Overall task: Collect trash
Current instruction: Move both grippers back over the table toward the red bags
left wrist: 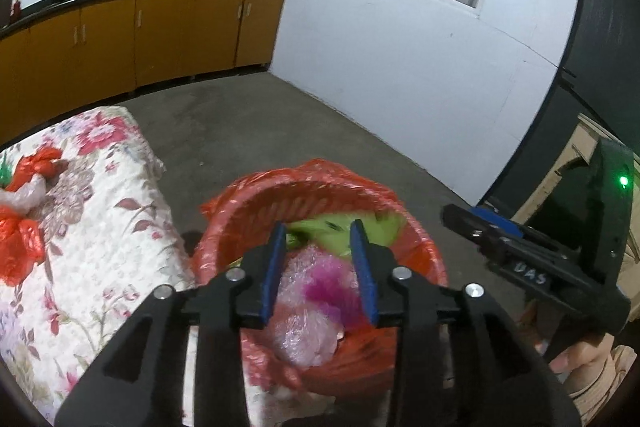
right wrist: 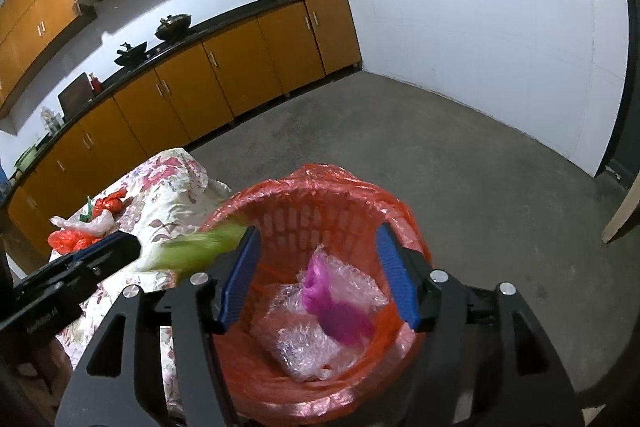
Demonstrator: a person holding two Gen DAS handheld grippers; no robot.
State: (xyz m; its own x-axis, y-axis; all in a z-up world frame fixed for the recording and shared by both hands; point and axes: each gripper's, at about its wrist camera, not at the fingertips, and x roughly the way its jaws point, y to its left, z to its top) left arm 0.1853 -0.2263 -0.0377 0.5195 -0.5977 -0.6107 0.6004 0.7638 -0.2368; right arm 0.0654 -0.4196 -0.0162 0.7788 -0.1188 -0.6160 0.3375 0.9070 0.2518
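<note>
A round red plastic basket lined with a red plastic bag (right wrist: 320,211) is standing on the grey concrete floor (right wrist: 460,163), just right of a table draped in a white cloth with pink flowers (left wrist: 100,227). Both grippers are hovering over its mouth.

The left gripper (left wrist: 320,227) is holding its blue pads apart, nothing pressing between them. Past its tips a green plastic bag (left wrist: 344,231) is showing blurred against the far inner wall of the basket; from the right wrist view the same green bag (right wrist: 200,247) is streaking over the near-left rim, beside the left gripper (right wrist: 120,247), and whether it is touching anything cannot be told.

The right gripper (right wrist: 318,231) is standing wide open and empty above the basket. At the basket's bottom, crumpled clear plastic wrap (right wrist: 308,343) is lying with a magenta plastic piece (right wrist: 332,307) on top.

On the table, to the left, crumpled red plastic bags (left wrist: 20,239) and a whitish plastic bag (left wrist: 24,193) are lying together.
</note>
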